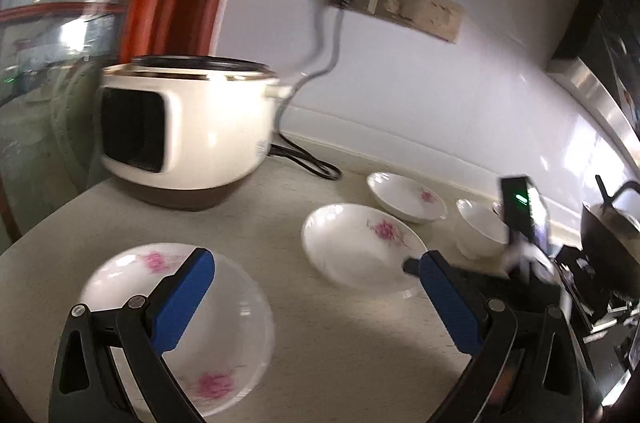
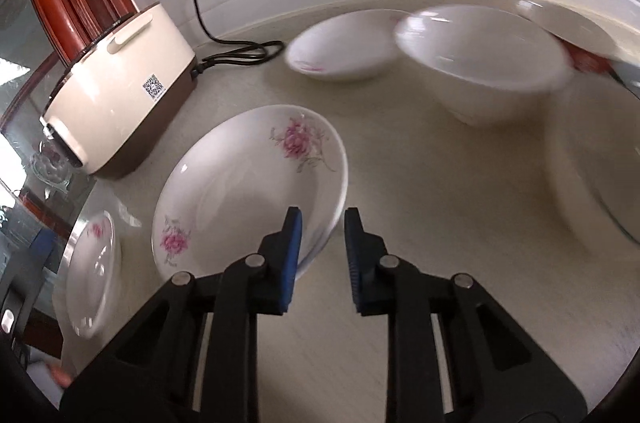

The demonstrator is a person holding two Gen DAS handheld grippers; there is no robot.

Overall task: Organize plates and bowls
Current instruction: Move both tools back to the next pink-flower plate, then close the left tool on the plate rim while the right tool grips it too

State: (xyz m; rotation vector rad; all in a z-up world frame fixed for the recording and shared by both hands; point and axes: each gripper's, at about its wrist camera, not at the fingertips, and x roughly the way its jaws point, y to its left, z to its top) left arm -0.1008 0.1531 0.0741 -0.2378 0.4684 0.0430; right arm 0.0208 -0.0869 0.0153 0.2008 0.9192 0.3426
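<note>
I have the right hand-held gripper [image 2: 322, 223] nipping the flowered plate's [image 2: 248, 191] rim, left hand-held gripper [image 1: 316, 259] wide open, empty; thin grip risks slipping onto the counter [image 2: 420, 223]

Your worktop [image 1: 328, 343] is a pale, faintly speckled surface running back to a white wall. In your left wrist view, a cream rice cooker [image 1: 184, 127] with a brown base stands at ten o'clock, its black cord [image 1: 308, 159] coiled on the worktop behind it. A flowered plate [image 1: 180, 327] lies at seven o'clock. Another flowered plate [image 1: 360, 243] sits just right of centre, a third plate [image 1: 406, 197] beyond it at two o'clock, near but apart. A white bowl [image 1: 480, 231] stands at three o'clock. At the right edge a dark pan [image 1: 608, 231] is blurred; what it rests on is unclear.
</note>
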